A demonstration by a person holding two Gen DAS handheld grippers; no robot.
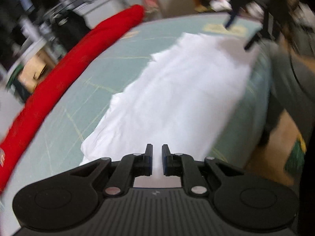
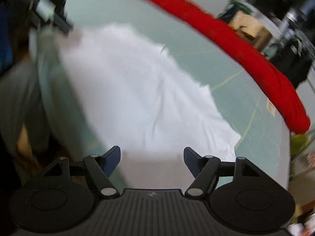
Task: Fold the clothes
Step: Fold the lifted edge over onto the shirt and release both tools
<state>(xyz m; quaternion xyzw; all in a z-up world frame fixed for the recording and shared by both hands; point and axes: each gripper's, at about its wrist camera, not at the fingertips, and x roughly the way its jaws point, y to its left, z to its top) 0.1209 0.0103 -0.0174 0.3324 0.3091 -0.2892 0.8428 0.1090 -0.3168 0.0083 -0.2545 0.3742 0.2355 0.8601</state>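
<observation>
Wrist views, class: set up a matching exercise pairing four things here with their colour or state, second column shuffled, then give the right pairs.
1 white garment
2 red cloth
3 left tool
4 right tool

A fingers wide apart, nothing between them
B spread across the green table
C lying along the table's far edge
D fingers a narrow gap apart, clamping nothing

Pairs: 1-B, 2-C, 3-D, 4-A

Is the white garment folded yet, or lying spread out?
Partly folded, it seems: the white garment lies as a long band on the green mat, a layered edge along one side. Blur hides the rest.
</observation>
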